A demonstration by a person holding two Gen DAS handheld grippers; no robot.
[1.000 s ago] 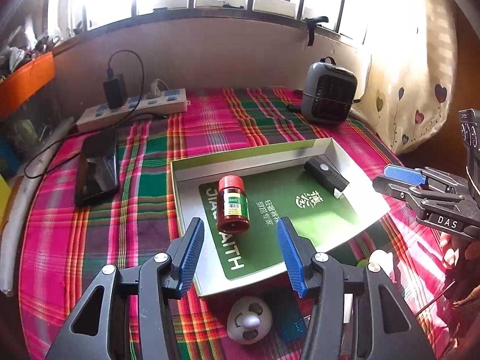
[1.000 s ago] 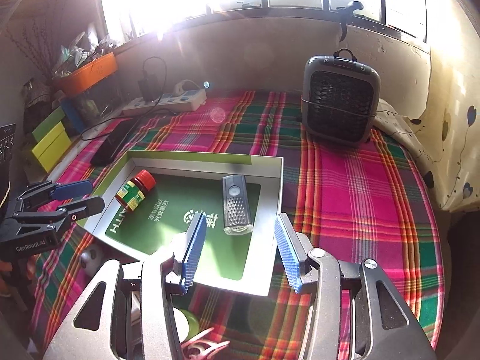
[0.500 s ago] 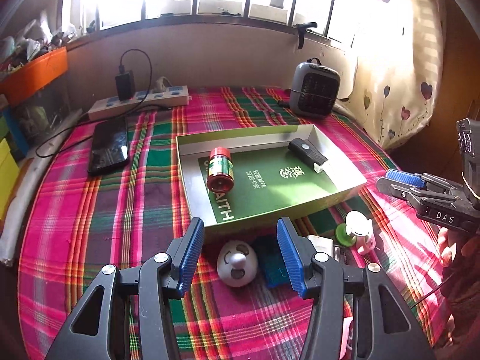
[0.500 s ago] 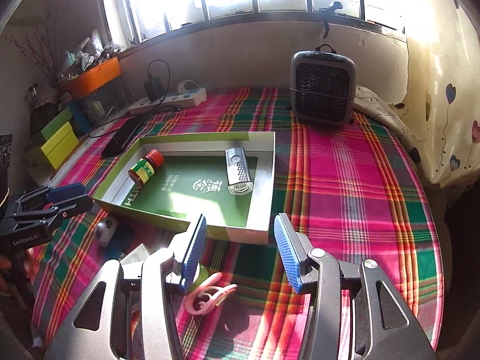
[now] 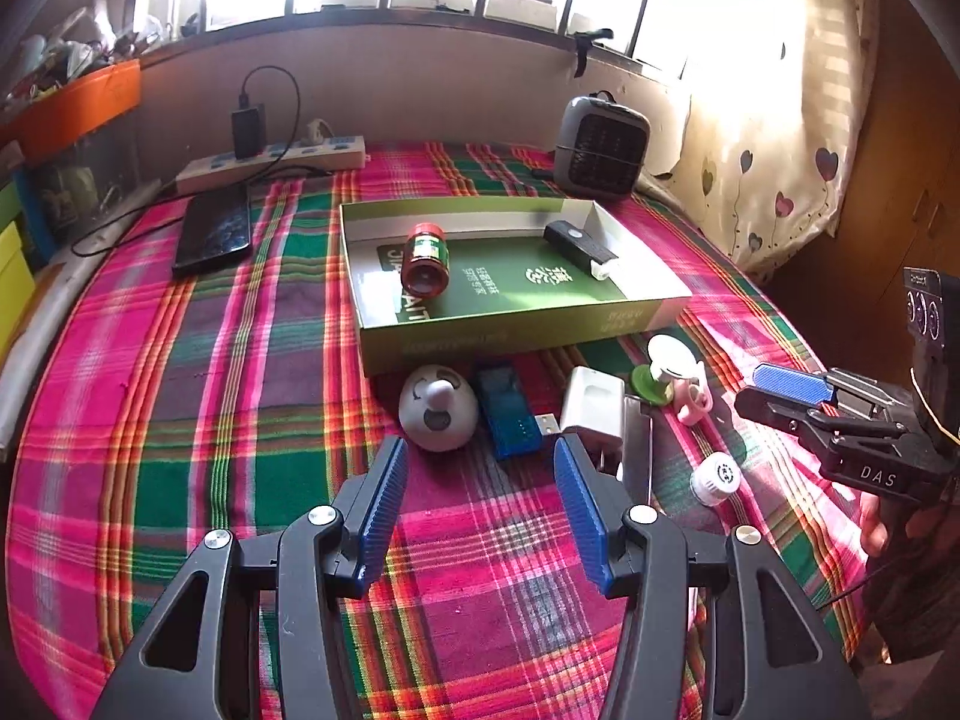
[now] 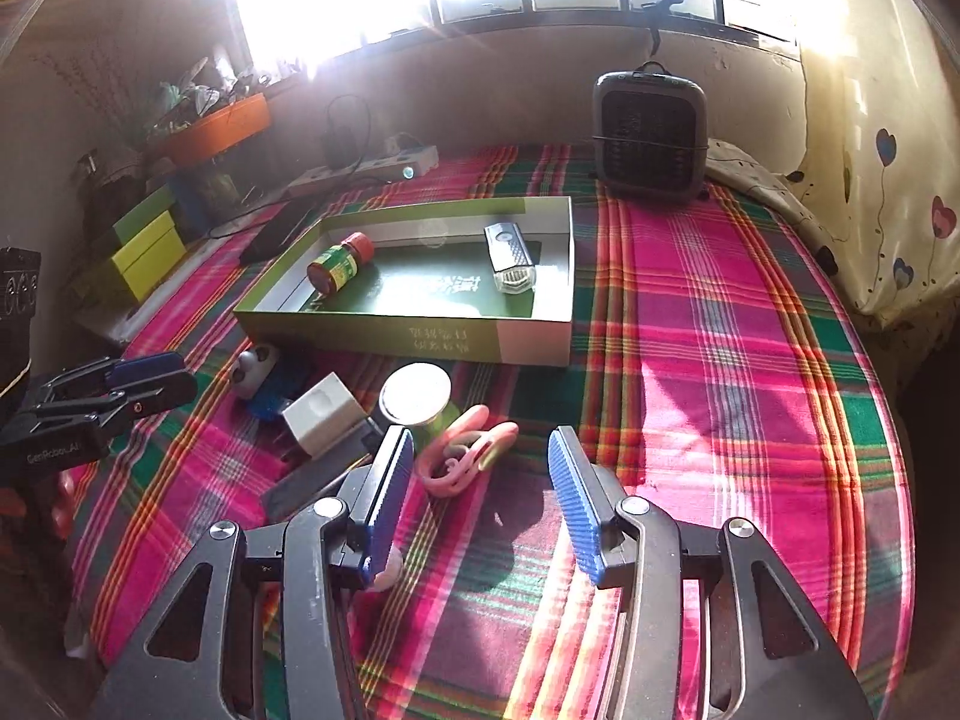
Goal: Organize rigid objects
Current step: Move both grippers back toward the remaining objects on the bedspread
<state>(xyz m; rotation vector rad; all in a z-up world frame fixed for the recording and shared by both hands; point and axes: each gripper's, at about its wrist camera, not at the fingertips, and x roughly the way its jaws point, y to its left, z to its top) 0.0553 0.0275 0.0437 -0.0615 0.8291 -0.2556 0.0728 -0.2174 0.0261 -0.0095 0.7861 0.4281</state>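
Observation:
A green box point(image 5: 522, 330) point(image 6: 384, 324) on the plaid cloth holds a red-capped bottle point(image 5: 427, 259) point(image 6: 339, 263) and a black device point(image 5: 579, 247) point(image 6: 509, 257). In front of the box lie a grey face-shaped toy point(image 5: 438, 408), a blue USB stick point(image 5: 509, 411), a white charger point(image 5: 591, 408) point(image 6: 324, 414), a round mirror on a green base point(image 5: 669, 360) point(image 6: 415, 393), a pink clip point(image 6: 462, 459) and a small white cap point(image 5: 717, 479). My left gripper point(image 5: 480, 516) is open and empty, just short of the toy. My right gripper point(image 6: 480, 504) is open and empty beside the pink clip.
A grey heater point(image 5: 600, 147) point(image 6: 651, 135) stands at the back right. A black phone point(image 5: 213, 231) and a power strip point(image 5: 270, 165) lie at the back left. Green and yellow boxes point(image 6: 144, 246) stand at the far left. A heart-patterned curtain point(image 5: 780, 120) hangs on the right.
Both grippers have pulled back from over the box toward the table's front. The loose items in front of the box have come into view. Both stay open.

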